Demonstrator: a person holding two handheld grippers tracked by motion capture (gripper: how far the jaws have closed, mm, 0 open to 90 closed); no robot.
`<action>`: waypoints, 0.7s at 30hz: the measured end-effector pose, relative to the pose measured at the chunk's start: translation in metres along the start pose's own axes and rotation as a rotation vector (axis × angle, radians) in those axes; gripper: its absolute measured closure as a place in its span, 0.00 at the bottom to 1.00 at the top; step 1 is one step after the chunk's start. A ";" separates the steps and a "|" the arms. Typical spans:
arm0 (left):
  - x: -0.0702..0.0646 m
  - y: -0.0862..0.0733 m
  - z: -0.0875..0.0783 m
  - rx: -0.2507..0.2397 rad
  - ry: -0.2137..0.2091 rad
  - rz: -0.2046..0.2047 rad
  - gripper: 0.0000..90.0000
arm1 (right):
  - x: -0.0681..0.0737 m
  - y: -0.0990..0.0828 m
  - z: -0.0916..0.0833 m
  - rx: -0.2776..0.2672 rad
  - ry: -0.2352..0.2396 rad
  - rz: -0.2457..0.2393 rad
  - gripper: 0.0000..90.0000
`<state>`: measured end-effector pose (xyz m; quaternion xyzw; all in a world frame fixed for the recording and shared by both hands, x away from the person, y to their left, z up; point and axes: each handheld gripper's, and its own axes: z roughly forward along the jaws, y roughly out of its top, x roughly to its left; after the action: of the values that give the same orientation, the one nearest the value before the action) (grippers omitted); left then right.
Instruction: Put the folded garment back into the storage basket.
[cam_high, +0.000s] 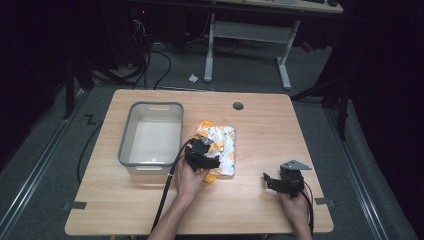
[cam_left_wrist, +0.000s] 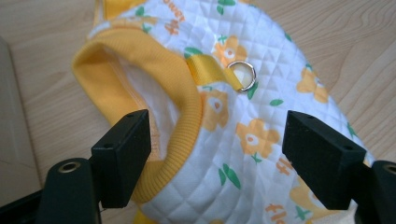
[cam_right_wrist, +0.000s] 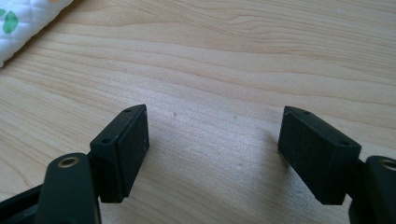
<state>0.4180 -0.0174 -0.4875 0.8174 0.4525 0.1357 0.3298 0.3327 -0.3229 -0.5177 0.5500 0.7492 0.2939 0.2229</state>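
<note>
A small quilted white garment (cam_high: 222, 145) with orange flowers and yellow ribbed trim lies in the middle of the wooden table (cam_high: 260, 120). In the left gripper view the garment (cam_left_wrist: 243, 107) shows a yellow collar opening and a metal ring (cam_left_wrist: 243, 74) on a yellow strap. My left gripper (cam_high: 204, 156) hovers over its near end, open, jaws either side of the collar edge (cam_left_wrist: 215, 154). My right gripper (cam_high: 272, 181) rests low at the table's right front, open over bare wood (cam_right_wrist: 212, 154), with a corner of the garment (cam_right_wrist: 23, 23) far off.
A grey plastic bin (cam_high: 150, 137), empty, stands just left of the garment. A round cable hole (cam_high: 238, 106) sits near the table's far edge. Beyond the table are a desk frame and cables on the floor.
</note>
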 end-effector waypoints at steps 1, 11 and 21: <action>0.000 0.000 0.001 -0.001 0.000 -0.003 0.27 | 0.000 0.000 0.000 0.000 0.000 0.000 0.27; -0.001 -0.001 0.020 0.030 -0.002 -0.035 0.28 | 0.000 0.000 0.000 -0.001 0.001 -0.002 0.27; -0.001 -0.004 0.032 0.047 0.021 -0.022 0.27 | 0.000 0.000 0.000 -0.001 0.001 -0.003 0.27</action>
<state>0.4319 -0.0302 -0.5142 0.8184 0.4680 0.1299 0.3070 0.3326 -0.3228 -0.5178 0.5486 0.7501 0.2944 0.2232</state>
